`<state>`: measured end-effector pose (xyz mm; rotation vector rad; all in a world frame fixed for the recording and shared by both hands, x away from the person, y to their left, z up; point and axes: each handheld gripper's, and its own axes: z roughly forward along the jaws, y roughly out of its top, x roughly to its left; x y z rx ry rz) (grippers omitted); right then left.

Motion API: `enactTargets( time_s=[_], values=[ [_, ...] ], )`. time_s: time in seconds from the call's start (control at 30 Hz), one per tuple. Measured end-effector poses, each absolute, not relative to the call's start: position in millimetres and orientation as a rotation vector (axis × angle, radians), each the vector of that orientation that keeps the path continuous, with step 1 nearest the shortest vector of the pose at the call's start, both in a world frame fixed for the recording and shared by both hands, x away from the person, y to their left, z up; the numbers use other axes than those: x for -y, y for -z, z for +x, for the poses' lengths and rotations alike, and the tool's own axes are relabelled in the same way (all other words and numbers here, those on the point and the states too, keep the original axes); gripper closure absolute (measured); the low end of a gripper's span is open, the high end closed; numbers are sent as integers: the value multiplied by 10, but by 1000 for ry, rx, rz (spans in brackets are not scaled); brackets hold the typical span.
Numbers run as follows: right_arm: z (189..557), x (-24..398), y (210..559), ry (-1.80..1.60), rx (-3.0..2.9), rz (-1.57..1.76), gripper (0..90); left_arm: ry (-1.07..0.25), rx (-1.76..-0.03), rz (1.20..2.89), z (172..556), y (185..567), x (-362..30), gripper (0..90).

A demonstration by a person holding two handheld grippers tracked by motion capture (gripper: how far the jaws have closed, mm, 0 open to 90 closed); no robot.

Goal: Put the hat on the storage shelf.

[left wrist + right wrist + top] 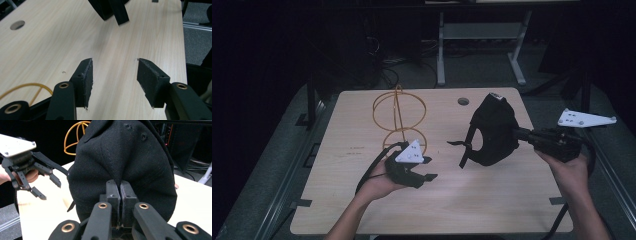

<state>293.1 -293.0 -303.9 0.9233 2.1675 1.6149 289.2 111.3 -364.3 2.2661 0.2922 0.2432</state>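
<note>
Right gripper view — right claw (120,192) pinching black cap (120,157)

Dim room, dark surroundings; only the table (492,200) is lit, slightly soft focus.

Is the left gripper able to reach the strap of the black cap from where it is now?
Probably yes. The left gripper has its jaws open and holds nothing, and bare table lies between it and the strap hanging from the black cap, which the right gripper holds up.

high view: overhead, facing forward-down | claw views: close, low | shared: wooden table (492,185), black cap (122,157)
</note>
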Motion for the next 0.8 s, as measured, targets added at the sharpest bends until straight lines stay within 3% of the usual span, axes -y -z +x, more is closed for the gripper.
enactTargets(
  time_s=[0.8],
  values=[
    [3200,2541,2570,-1594,-2227,814,876,-222,-323,2295,2840,4012,-1192,403]
  ],
)
